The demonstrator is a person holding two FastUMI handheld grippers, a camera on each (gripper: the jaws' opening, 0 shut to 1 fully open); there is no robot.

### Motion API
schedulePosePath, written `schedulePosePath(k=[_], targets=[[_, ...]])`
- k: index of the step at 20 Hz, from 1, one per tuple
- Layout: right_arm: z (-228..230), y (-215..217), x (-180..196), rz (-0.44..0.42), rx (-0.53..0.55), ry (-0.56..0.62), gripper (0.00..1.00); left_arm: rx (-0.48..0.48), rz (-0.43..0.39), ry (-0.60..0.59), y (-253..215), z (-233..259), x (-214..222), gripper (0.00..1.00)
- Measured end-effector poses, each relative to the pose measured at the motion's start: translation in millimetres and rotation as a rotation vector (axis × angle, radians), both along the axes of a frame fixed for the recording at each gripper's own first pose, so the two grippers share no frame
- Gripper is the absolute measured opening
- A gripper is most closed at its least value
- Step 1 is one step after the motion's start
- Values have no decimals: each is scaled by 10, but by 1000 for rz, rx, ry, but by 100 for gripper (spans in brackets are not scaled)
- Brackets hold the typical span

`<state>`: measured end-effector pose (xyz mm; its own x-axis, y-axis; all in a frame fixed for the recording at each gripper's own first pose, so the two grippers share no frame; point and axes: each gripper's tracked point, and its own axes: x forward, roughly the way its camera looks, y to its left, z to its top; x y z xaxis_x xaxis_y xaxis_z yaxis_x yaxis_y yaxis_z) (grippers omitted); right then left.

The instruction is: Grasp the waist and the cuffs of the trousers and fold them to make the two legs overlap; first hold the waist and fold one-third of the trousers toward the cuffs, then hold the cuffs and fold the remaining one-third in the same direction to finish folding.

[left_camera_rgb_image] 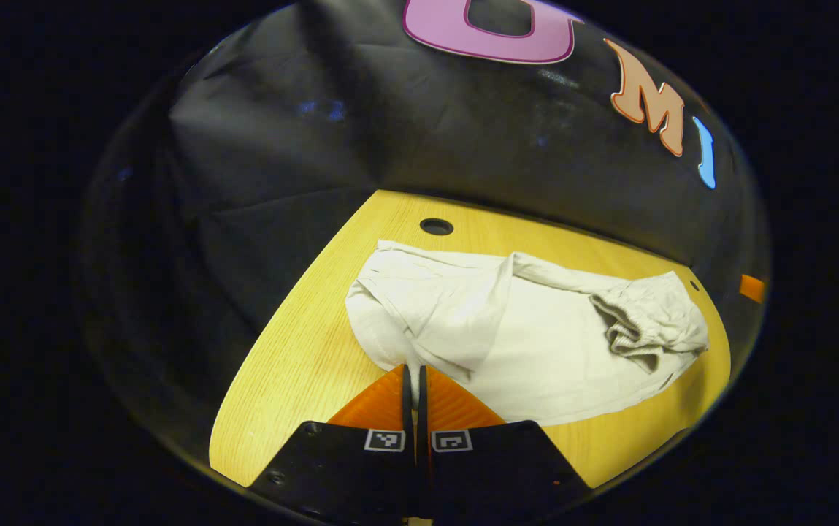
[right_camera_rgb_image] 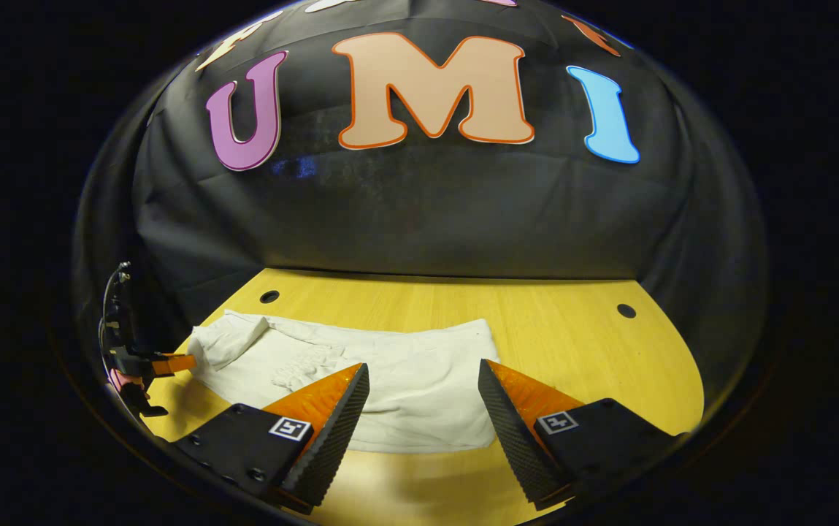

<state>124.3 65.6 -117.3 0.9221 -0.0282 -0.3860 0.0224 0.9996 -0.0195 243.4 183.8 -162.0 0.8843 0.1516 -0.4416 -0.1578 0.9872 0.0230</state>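
My left gripper [left_camera_rgb_image: 413, 380] has its two fingers pressed close together, with just a thin dark line between them. The tips sit right at the near edge of the trousers [left_camera_rgb_image: 529, 343], but I cannot tell if any cloth is caught between them. It points forward and a little down over the table [left_camera_rgb_image: 295, 365]. Each finger has a small square black-and-white tag on it – a pattern, not words I can read.

My right gripper [right_camera_rgb_image: 423, 380] is spread wide, with nothing between the fingers. It hangs low over the table [right_camera_rgb_image: 572, 343] and looks straight across at the trousers [right_camera_rgb_image: 404, 365], which lie just past the tips. It has the same small square tags.

In the right gripper view, my other gripper [right_camera_rgb_image: 171, 363] shows far to the left, with its tip at the bunched end of the trousers.

The trousers are pale and lie flat on the yellow wooden table – spread sideways, with one end crumpled up in a heap [left_camera_rgb_image: 649, 321]. In the left gripper view, a small round hole [left_camera_rgb_image: 437, 226] sits in the table behind them.
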Motion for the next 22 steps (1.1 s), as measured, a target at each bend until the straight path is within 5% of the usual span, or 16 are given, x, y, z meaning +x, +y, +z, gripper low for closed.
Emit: schedulePosePath(k=[9,22], targets=[[97,-539,-335,-5,25,-8,92,-79,-120,-131,-1194,702,259,0],[85,-1546,-672,6,57,6,96,-11,-299,-224,-3297,1294,575,0]])
